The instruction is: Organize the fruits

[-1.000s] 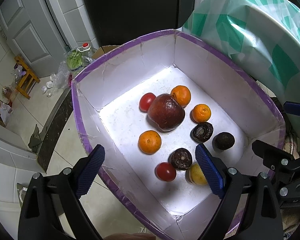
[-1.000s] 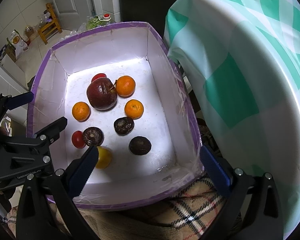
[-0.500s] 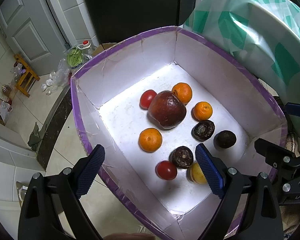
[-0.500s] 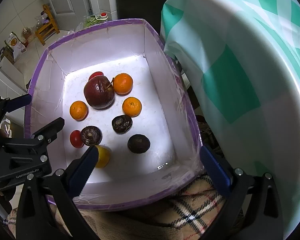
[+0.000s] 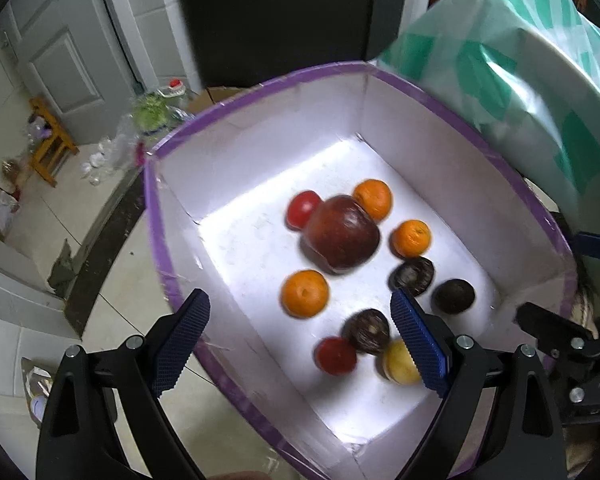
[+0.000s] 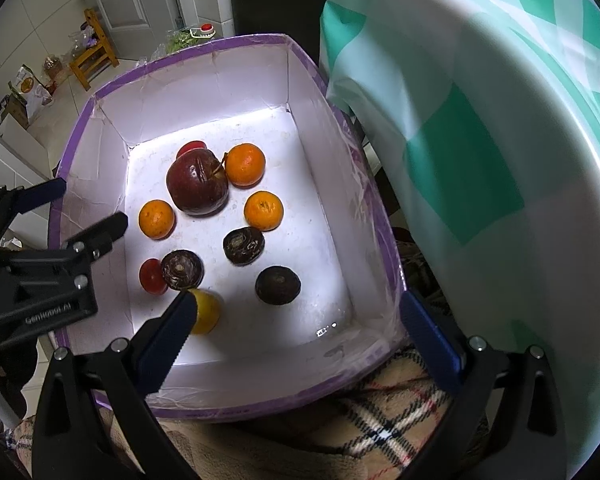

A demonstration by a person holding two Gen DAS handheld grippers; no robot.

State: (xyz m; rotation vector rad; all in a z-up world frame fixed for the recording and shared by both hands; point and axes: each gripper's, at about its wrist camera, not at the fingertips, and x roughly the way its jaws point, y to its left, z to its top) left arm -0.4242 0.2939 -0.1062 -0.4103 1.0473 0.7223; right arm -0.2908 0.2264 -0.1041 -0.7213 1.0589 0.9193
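Fruits [image 6: 198,188] round, glossy; box [image 6: 308,152] white cardboard, purple-edged.

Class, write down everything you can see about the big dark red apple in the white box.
The apple is the largest fruit in the box, dark red with a dull, slightly wrinkled skin and a crease near its top. A thin brown stem sticks out toward an orange beside it; whether they touch is unclear. It rests on the white floor toward the far end, with a red tomato partly hidden behind it. No fingers touch it.
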